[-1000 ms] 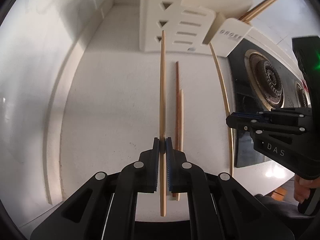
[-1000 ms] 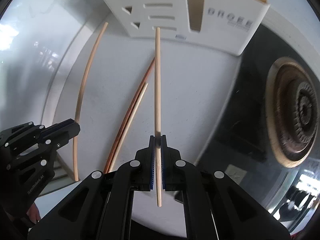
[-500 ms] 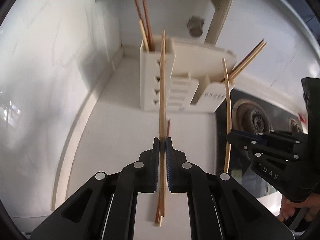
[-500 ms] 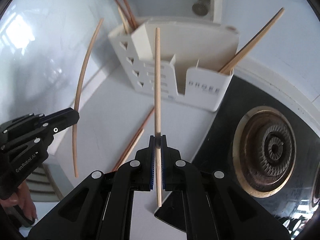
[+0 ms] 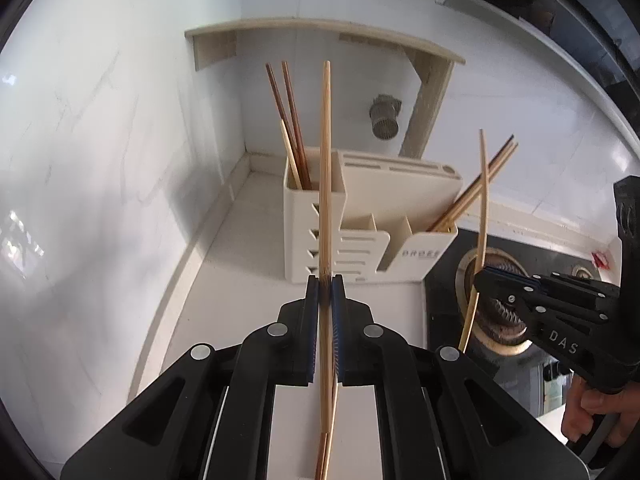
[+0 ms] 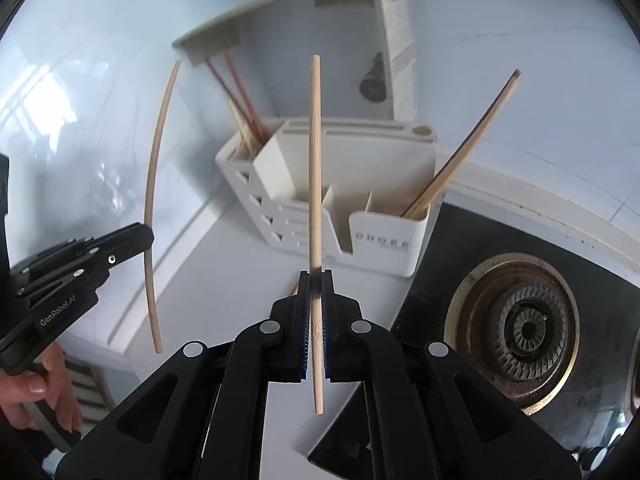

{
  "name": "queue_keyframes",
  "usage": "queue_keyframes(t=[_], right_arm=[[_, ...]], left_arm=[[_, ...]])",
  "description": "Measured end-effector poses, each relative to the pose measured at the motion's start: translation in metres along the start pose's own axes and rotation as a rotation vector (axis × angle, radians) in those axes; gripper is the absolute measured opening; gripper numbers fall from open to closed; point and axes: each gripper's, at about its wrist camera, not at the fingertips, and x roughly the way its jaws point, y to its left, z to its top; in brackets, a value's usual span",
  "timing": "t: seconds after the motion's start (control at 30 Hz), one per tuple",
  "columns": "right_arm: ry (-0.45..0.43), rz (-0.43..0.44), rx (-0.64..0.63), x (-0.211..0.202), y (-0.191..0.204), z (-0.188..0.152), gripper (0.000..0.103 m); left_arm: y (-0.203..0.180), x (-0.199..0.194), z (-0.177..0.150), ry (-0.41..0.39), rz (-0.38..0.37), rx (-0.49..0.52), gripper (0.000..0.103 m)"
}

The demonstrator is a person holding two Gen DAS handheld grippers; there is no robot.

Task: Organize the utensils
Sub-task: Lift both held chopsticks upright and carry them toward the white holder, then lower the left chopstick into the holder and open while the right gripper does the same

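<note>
My left gripper (image 5: pixel 325 280) is shut on a light bamboo chopstick (image 5: pixel 326 168) held upright in the air in front of the white utensil holder (image 5: pixel 360 232). My right gripper (image 6: pixel 316 276) is shut on another light chopstick (image 6: pixel 315 160), also upright before the holder (image 6: pixel 332 208). Each gripper shows in the other's view, the right one (image 5: pixel 480 276) and the left one (image 6: pixel 148 236). The holder's left compartment has dark and light chopsticks (image 5: pixel 292 132); its right compartment has several more (image 5: pixel 472 196). More chopsticks (image 5: pixel 322 456) lie on the counter below my left gripper.
The white counter (image 5: pixel 240 300) runs along a tiled wall on the left. A black gas hob with a burner (image 6: pixel 524 328) lies to the right of the holder. A small shelf (image 5: pixel 320 28) hangs above the corner.
Both grippers have risen from the counter and tilted up, each lifting its chopstick. The holder's top and the wall shelf have come into view.
</note>
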Motion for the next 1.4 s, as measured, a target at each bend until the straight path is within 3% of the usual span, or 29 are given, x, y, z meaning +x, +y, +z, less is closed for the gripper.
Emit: queue_keyframes(t=[0.7,1.1,1.4], right_arm=[[-0.213,-0.005,0.039,-0.016,-0.021,0.044,0.006],[-0.346,0.010,0.096,-0.017,-0.047,0.066,0.006],[-0.419,0.011,0.101,-0.009,-0.054,0.076,0.006]], left_arm=[[0.001,-0.011,0.068,-0.199,-0.040,0.015,0.006],[0.010,0.000,0.103,-0.368,-0.159,-0.044,0.006],[0.015,0.013,0.111,-0.456,-0.167,-0.058,0.006]])
